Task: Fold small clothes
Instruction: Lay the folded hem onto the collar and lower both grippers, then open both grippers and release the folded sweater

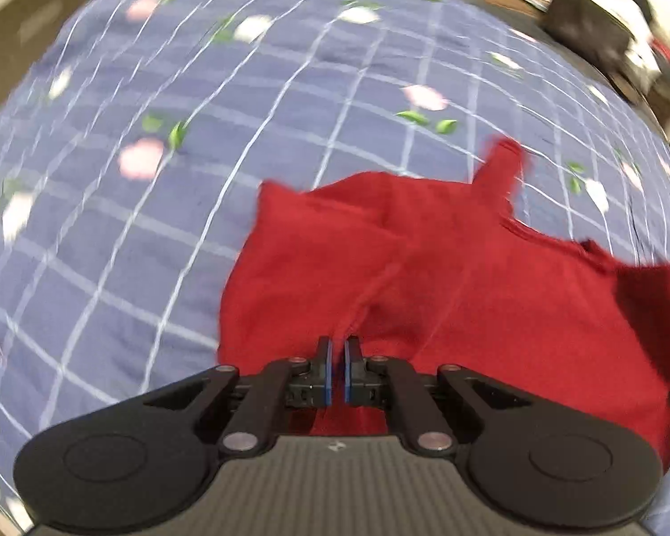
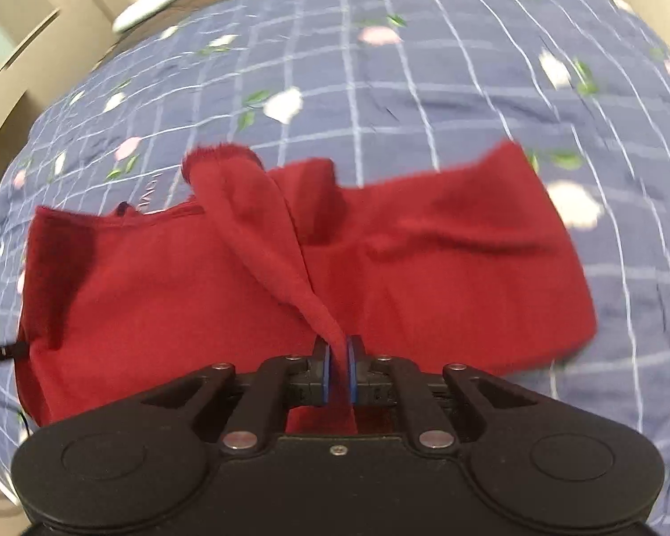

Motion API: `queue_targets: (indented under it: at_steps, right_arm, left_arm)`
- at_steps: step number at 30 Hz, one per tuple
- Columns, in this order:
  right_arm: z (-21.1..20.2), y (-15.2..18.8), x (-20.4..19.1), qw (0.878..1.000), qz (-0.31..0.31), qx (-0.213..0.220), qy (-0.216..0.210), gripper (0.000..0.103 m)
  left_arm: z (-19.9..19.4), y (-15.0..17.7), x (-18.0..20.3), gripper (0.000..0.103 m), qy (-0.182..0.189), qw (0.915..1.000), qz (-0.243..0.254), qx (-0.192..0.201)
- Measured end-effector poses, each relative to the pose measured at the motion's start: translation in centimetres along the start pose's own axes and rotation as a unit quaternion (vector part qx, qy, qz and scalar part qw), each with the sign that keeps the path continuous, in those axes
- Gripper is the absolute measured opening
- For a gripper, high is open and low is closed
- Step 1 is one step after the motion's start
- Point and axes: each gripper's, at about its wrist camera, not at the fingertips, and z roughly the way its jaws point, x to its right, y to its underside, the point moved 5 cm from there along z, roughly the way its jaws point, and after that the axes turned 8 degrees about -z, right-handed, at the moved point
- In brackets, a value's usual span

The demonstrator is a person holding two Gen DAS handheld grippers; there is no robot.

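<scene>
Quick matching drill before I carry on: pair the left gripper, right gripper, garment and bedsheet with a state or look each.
Column 1:
1. left gripper
2. right gripper
3. garment
4. bedsheet

Column 2:
A. blue, checked, with flowers
B. plain red, rumpled
C. clamped on a twisted strip of cloth
D. nearly shut at the cloth's near edge, grip unclear

Pairs: 1-D, 2-C, 3-B, 4-A

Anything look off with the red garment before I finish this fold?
The red garment is bunched rather than flat: a twisted strip runs from the right gripper across its middle. The left gripper pinches another edge. Nothing looks torn.
</scene>
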Motion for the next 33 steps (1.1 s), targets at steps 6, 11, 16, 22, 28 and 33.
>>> queue_targets:
  at_steps: [6,11,16,22,28,33]
  right_arm:
    - [0.0,-0.2,-0.6,1.000,-0.010,0.001,-0.007,0.040]
    - [0.8,-1.8,-0.7,1.000,-0.001,0.011,-0.011,0.048]
    - [1.4,-4.4,-1.2,0.999,-0.002,0.032,-0.008,0.006]
    - [0.6,-4.9,0.2,0.999,0.011,0.045,0.024,0.004]
    - [0.7,-3.1,2.5,0.996,0.078,0.036,0.032,0.005]
    - [1.1,-3.4,2.2,0.997,0.055,0.021,0.042,0.024]
  left_arm:
    - [-0.9,0.7,-0.9,0.053,0.018,0.9987,-0.045,0.017]
    - [-0.4,-0.1,0.3,0.058,0.022,0.9991,-0.020,0.029]
    - [1.4,-0.9,1.6,0.036,-0.004,0.9999,0.007,0.011]
    - [1.9,-0.9,2.6,0.033,-0.001,0.9997,0.018,0.014]
    - [2.5,-0.5,3.1,0.033,-0.009,0.9994,0.032,0.007]
    - [2.8,-0.7,2.7,0.033,-0.034,0.9990,0.029,0.002]
